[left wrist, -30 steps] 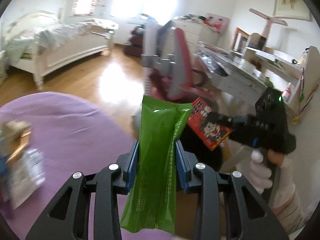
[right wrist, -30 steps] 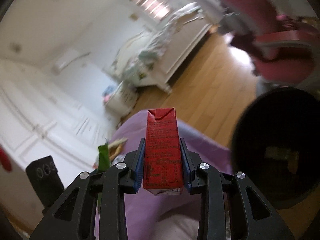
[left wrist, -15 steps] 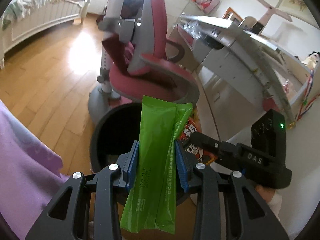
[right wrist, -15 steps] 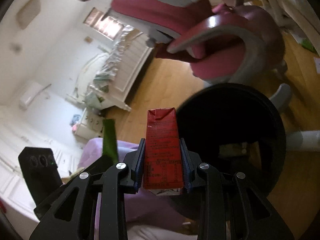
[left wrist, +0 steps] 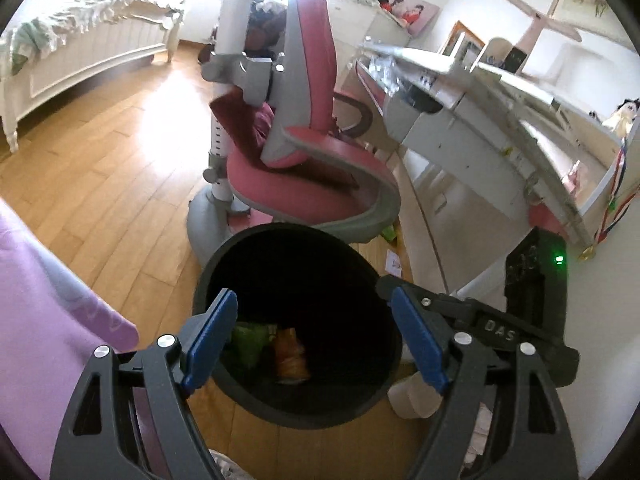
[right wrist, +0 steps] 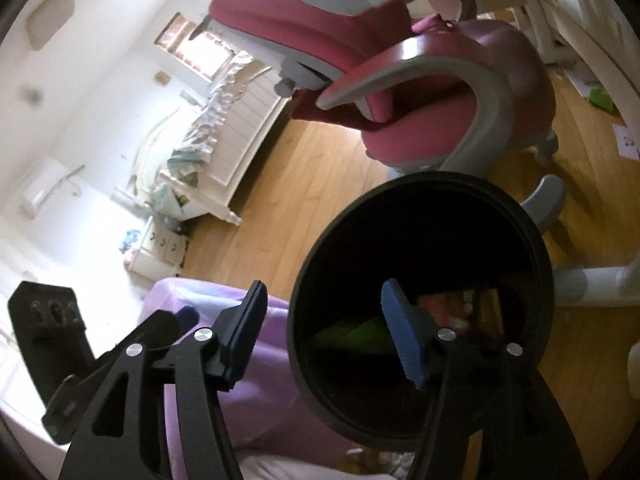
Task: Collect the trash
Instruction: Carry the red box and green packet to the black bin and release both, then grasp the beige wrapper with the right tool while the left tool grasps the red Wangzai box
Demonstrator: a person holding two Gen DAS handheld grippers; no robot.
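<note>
Both claws hang over a round black bin point(left wrist: 298, 408) standing on the wooden plank floor point(left wrist: 100, 168). The left claw point(left wrist: 316, 340) is opening, its blue ribbed pads point(left wrist: 210, 336) wide apart with nothing between them; in its view the bin mouth fills the lower centre of the frame. Down in the dark interior lie a crumpled green wrapper point(left wrist: 248, 340) and a reddish-orange carton point(left wrist: 290, 354). The right claw point(right wrist: 324, 332) is also opening and holds nothing; its left pad sits outside the bin's smooth rim point(right wrist: 420, 182), its right pad over the mouth. From this side the green wrapper point(right wrist: 352, 334) and reddish trash point(right wrist: 444, 304) show at the bottom.

A lilac cloth point(left wrist: 44, 320) crowds the bin's left edge. Just behind the bin stands a pink padded chair point(left wrist: 320, 152) on a grey base, close to the rim. Open floor stretches toward the white bed point(left wrist: 80, 52) at upper left. A white slanted desk point(left wrist: 500, 96) closes off the right.
</note>
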